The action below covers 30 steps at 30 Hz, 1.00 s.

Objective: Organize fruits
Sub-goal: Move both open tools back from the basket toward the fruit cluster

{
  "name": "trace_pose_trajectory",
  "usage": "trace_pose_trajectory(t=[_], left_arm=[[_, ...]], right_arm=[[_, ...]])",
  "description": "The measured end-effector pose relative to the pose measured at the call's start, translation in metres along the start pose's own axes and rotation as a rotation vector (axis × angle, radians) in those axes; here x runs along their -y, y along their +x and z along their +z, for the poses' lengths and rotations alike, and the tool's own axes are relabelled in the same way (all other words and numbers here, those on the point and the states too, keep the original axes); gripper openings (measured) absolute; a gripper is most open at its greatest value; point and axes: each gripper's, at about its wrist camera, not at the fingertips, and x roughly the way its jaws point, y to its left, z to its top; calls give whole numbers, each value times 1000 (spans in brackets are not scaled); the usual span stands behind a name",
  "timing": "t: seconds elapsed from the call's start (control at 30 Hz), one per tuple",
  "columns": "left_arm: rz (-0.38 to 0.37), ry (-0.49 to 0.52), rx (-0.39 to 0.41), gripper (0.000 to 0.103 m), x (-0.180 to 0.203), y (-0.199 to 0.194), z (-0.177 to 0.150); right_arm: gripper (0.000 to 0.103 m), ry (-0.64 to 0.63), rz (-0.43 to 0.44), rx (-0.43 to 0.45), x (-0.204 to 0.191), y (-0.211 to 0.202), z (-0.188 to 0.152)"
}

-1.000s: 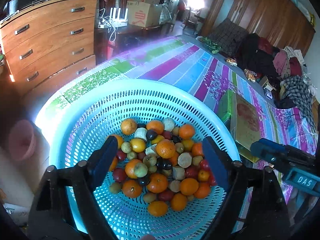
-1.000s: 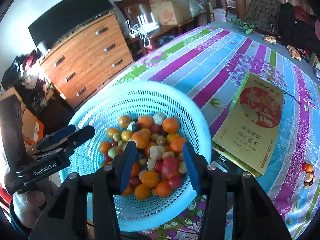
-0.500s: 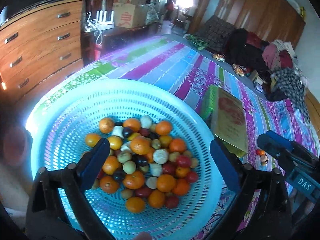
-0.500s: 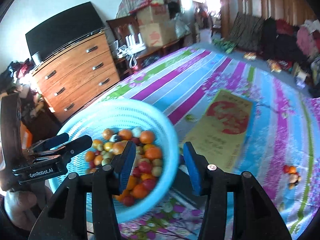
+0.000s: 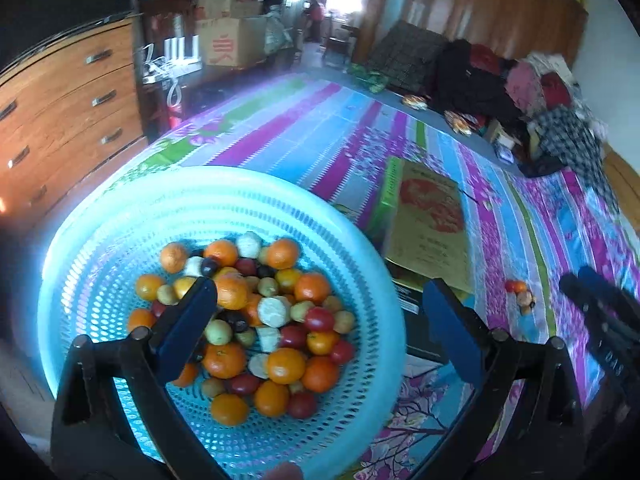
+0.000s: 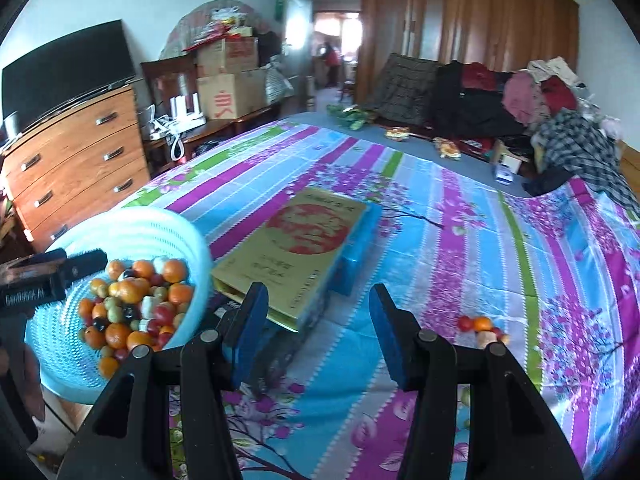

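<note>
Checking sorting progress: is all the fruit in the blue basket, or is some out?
Some is out: a small cluster of fruit lies on the bedspread, apart from the basket.
</note>
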Motion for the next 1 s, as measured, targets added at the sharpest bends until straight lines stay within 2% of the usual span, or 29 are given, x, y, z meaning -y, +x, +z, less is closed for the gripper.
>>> trace_pose_trajectory(t=[0.03,0.07,0.1,0.13,0.2,0.4,0.5,1.0], left_arm=[[-10,13,-4,103,6,0,-2],[-21,23,-10,103,11,1,-4],[-32,35,-18,103,16,3,-6],[-37,41,-21,103,20,3,-7],[-50,60,-31,103,29,5,-9],[-84,95,-48,103,51,8,-11],[-85,88,-17,103,57,3,-11],[-135,143,-66,103,87,14,-27]], right_arm=[[63,6,-11,8,3,-1,-1],[84,14,-24,16,6,-4,-2],[101,24,-38,35,10,-8,-3],[102,28,-55,58,12,-12,-4],[102,27,-88,98,17,-21,-8],[102,43,-110,69,34,-24,-17],[102,57,-122,69,42,-27,-21],[102,122,-145,26,68,-24,-45]])
